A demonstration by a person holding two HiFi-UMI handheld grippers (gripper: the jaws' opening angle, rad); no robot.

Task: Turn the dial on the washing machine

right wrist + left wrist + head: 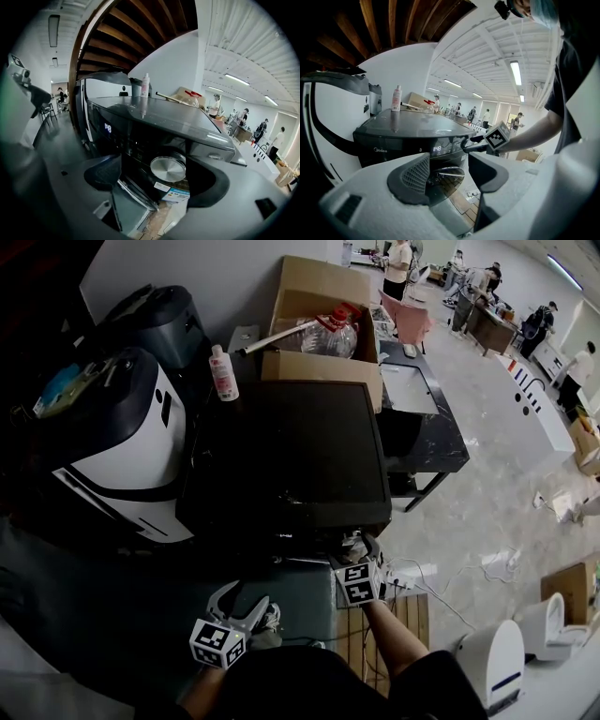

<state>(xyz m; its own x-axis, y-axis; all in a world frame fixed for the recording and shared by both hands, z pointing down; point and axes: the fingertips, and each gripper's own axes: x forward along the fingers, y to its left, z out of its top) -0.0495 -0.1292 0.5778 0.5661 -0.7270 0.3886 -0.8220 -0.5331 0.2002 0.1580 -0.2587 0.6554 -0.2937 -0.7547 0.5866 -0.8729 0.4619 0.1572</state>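
Note:
The black washing machine (281, 456) fills the middle of the head view. In the right gripper view its round silver dial (168, 168) sits on the front panel between my right gripper's jaws. The right gripper (158, 171) is open, and a gap shows between the dial and the left pad (103, 173). From above, the right gripper (361, 545) is up against the machine's front edge. My left gripper (246, 601) hangs lower and to the left, open and empty. Its own view faces the machine's lit display (436, 149) and the right gripper (469, 143) at the panel.
A white and black appliance (122, 446) stands against the machine's left side. On top at the back are a pink-capped bottle (222, 373) and a cardboard box (323, 334) holding a clear jug. A dark table (422, 418) is at the right. Cables and a power strip (412, 573) lie on the floor.

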